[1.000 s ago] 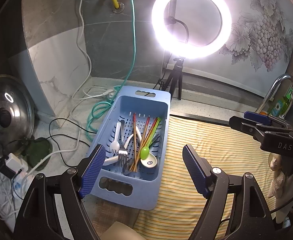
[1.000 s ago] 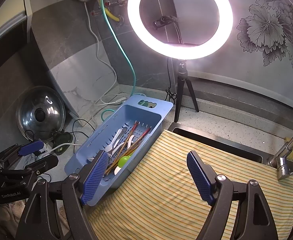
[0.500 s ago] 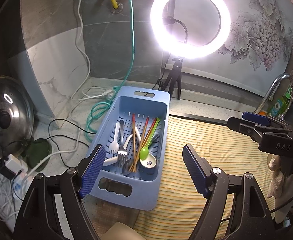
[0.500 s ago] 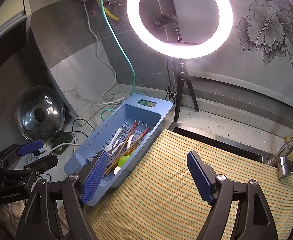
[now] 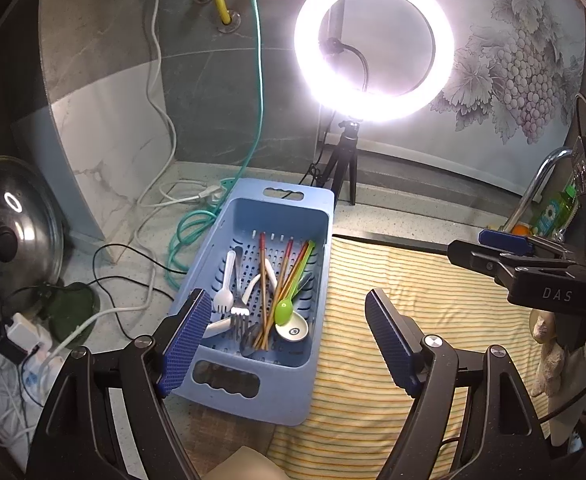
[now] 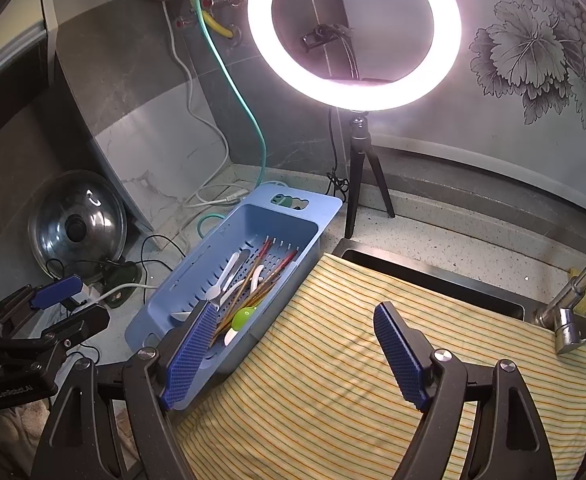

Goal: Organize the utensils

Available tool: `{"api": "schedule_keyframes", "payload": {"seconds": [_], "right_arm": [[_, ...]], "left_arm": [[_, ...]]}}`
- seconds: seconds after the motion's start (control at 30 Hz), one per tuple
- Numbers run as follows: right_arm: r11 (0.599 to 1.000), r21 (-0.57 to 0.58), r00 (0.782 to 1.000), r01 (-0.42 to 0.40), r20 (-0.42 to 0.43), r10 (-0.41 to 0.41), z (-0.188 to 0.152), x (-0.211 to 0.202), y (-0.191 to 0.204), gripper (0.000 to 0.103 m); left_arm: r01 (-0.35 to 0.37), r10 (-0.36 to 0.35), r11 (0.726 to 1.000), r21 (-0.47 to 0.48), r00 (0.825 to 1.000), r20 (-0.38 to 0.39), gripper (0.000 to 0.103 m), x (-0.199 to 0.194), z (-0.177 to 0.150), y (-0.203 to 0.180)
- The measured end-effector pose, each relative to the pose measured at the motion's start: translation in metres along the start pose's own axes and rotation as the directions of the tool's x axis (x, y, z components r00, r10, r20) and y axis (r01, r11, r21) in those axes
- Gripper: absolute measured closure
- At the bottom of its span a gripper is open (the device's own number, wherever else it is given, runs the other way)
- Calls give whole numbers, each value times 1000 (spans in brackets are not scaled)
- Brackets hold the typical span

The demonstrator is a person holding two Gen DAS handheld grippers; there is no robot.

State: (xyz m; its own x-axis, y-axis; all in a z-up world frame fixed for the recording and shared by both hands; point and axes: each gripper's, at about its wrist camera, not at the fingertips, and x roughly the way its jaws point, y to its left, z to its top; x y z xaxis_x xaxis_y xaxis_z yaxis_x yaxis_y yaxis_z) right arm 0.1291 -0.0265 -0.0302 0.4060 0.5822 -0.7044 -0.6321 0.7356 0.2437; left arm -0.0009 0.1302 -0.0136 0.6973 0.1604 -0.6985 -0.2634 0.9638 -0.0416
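A blue plastic basket (image 5: 317,224) lies on the counter and holds several utensils: a white plastic fork (image 5: 225,292), a metal fork (image 5: 239,312), red and brown chopsticks (image 5: 261,276), a green spoon (image 5: 284,310) and a white ceramic spoon (image 5: 293,330). My left gripper (image 5: 285,340) is open and empty, hovering above the basket's near end. My right gripper (image 6: 297,346) is open and empty above the striped cloth (image 6: 373,380), with the basket (image 6: 325,208) to its left. The right gripper also shows in the left wrist view (image 5: 505,248).
A lit ring light on a tripod (image 5: 373,44) stands behind the basket. A pot lid (image 5: 9,232), cables and a power strip (image 5: 21,340) lie at the left. A faucet (image 6: 573,304) stands at the right by the sink edge (image 6: 433,276).
Both grippers have shifted only slightly; the basket sits a little nearer and lower in the left wrist view. Nothing was grasped or moved.
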Motion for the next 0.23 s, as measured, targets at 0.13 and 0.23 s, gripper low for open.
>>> {"api": "schedule_keyframes", "payload": {"seconds": [0.13, 0.23], "right_arm": [[1000, 6, 1000, 2, -2, -1, -1, 1, -2, 25], [1000, 10, 1000, 3, -2, -3, -2, 0, -4, 25]], "left_arm": [[-4, 4, 1000, 13, 1000, -13, 24, 3, -1, -3], [-6, 7, 1000, 20, 1000, -19, 24, 4, -2, -4]]}}
